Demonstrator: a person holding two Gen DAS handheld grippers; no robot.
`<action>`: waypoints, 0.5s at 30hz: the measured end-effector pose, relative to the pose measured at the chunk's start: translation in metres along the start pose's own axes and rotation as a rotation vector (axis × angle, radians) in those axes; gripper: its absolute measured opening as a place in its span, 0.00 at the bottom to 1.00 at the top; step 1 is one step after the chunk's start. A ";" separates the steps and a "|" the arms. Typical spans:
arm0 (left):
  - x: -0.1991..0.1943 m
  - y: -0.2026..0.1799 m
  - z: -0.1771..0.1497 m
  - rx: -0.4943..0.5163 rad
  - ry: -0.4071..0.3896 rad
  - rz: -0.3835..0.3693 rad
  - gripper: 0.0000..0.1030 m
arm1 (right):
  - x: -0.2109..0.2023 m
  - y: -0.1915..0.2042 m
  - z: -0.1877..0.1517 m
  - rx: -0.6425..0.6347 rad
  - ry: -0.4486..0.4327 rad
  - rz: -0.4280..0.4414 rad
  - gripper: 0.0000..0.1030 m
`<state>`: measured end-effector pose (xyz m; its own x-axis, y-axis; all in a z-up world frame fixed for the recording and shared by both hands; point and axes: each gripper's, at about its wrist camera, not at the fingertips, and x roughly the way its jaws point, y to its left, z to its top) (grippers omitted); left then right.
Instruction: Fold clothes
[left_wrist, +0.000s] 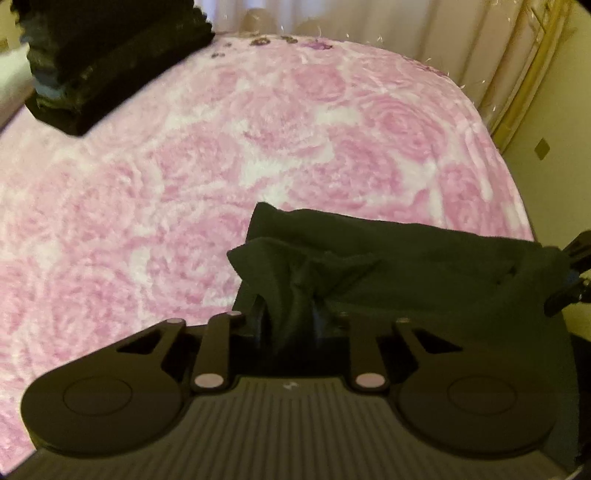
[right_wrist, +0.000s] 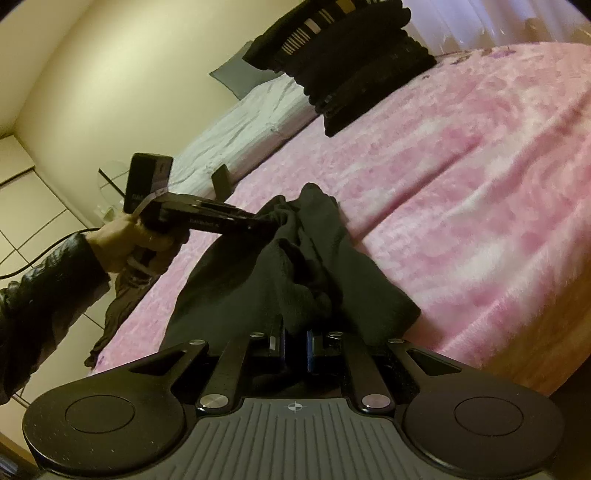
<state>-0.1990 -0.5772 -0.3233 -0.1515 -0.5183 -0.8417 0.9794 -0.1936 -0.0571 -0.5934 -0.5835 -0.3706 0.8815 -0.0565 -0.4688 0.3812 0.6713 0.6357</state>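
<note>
A black garment (left_wrist: 424, 266) hangs stretched between my two grippers above the pink bed (left_wrist: 221, 166). My left gripper (left_wrist: 288, 321) is shut on one bunched end of it. The garment sags to the right toward my right gripper (left_wrist: 569, 269), seen at the frame edge. In the right wrist view my right gripper (right_wrist: 295, 343) is shut on the other end of the black garment (right_wrist: 306, 258). My left gripper (right_wrist: 273, 225) pinches the far end there, held by a hand in a dark sleeve.
A stack of folded dark clothes (left_wrist: 92, 62) sits at the far left of the bed; it also shows in the right wrist view (right_wrist: 351, 55). A white sheet and grey pillow (right_wrist: 236, 125) lie beside the pink blanket (right_wrist: 480, 166). Curtains and a gold-framed wall (left_wrist: 517, 66) stand behind.
</note>
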 end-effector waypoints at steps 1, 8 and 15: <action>-0.002 -0.003 0.000 0.014 -0.005 0.017 0.18 | 0.000 0.001 0.000 -0.004 0.001 -0.007 0.08; -0.006 -0.024 0.000 0.091 -0.020 0.156 0.27 | -0.003 0.007 0.001 -0.022 -0.004 -0.019 0.08; -0.005 -0.037 -0.003 0.172 -0.028 0.234 0.30 | -0.003 0.006 0.001 -0.026 0.001 -0.021 0.08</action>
<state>-0.2338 -0.5648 -0.3190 0.0701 -0.5879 -0.8059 0.9515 -0.2033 0.2310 -0.5935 -0.5798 -0.3648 0.8732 -0.0702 -0.4823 0.3921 0.6889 0.6097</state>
